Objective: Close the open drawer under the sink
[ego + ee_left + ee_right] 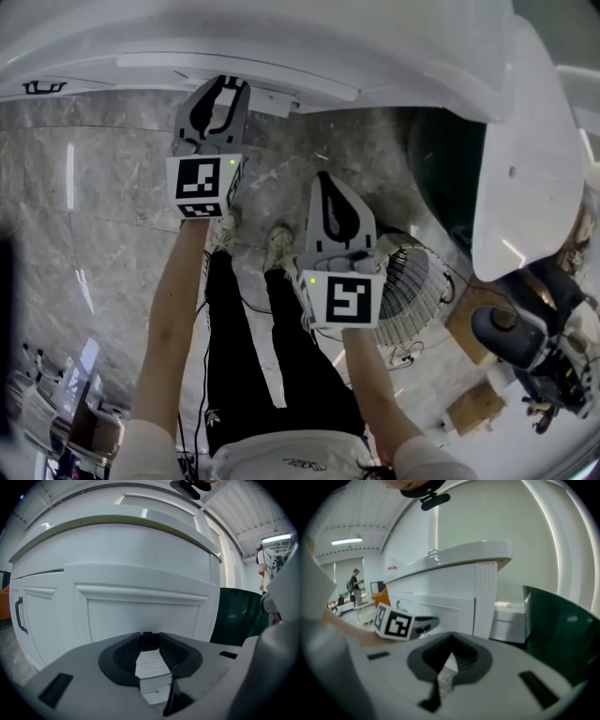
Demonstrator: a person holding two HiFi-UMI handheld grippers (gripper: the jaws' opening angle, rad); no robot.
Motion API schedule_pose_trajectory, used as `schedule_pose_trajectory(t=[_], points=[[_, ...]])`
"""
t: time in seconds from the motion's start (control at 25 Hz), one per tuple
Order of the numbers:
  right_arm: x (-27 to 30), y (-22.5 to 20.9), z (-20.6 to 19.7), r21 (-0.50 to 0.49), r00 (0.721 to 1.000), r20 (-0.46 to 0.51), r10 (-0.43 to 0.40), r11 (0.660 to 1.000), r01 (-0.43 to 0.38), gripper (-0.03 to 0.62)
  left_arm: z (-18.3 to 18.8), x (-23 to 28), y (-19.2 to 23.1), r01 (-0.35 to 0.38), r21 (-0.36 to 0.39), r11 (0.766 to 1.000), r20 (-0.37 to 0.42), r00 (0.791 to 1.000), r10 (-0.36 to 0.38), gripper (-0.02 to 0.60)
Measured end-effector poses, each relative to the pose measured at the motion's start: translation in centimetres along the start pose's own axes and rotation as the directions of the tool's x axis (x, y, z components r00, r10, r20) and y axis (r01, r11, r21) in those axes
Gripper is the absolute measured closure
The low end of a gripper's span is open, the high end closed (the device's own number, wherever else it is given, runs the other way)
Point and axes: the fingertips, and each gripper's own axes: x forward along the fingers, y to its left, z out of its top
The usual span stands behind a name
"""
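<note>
Your left gripper (223,89) is up at the top of the head view, nose right in at the white cabinet (485,597) under the sink counter (281,37). Look along its jaws: they stand part-way apart, and the pads (119,658) are clamped on a small dark block (146,641) that fills the gap at their tips. Knob or bar, I can't tell. Dead ahead, filling the middle of the left gripper view, there's the drawer (145,613). Its white panelled front stands a little proud of the cabinet door (42,620) at the left of the frame, the one with the black handle (18,616). So the drawer isn't home yet.

Your right gripper (325,183) hangs lower, in the middle of the head view, over the grey marble floor (94,187) and apart from the cabinet. Its jaws are pinched together to a point, with nothing between them. In the right gripper view the left gripper's marker cube (396,623) shows left of centre against the cabinet front. A dark green object (562,630) fills the right edge. On the floor just right of your right gripper in the head view sits a round wire-mesh thing (417,291). Your black trousers (272,375) run down the middle of the frame.
</note>
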Motion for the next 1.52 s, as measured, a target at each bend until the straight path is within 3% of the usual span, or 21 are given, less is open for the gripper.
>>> schedule_pose_trajectory(t=[0.2,0.64,0.84,1.0,1.2,1.36,1.52], points=[[0.2,-0.3,-0.6,0.004,1.000,-0.012,-0.006,1.000,0.006,0.565,-0.1,0.2,-0.1,0.026,0.014,1.000,-0.001,1.000,-0.026,0.440],[-0.2,0.1,-0.7,-0.001,1.000,-0.011,-0.014,1.000,0.014,0.565,-0.1,0.0,0.0,0.010,-0.011,1.000,0.000,1.000,-0.010,0.439],[-1.1,0.2,-1.0,0.006,0.999,-0.020,-0.031,0.999,0.031,0.565,0.2,0.0,-0.1,0.017,-0.073,0.997,0.020,1.000,-0.016,0.434],[-1.8,0.4,-0.9,0.012,0.999,-0.014,-0.040,0.999,0.040,0.565,0.2,-0.5,-1.1,0.061,-0.121,0.991,0.046,0.997,-0.056,0.328],[-2.8,1.2,0.2,0.015,0.999,0.017,-0.045,0.999,0.044,0.565,0.3,-1.7,-1.5,0.078,-0.143,0.987,0.009,0.997,-0.077,0.318],[-4.1,2.3,2.0,-0.005,0.998,0.050,-0.034,0.999,0.034,0.565,2.0,-3.5,-1.4,0.080,-0.121,0.989,0.015,0.997,-0.079,0.318],[-5.9,3.0,4.7,-0.014,0.995,0.089,-0.040,0.999,0.042,0.565,6.8,-5.8,-2.0,0.093,-0.062,0.994,0.057,0.994,-0.090,0.318]])
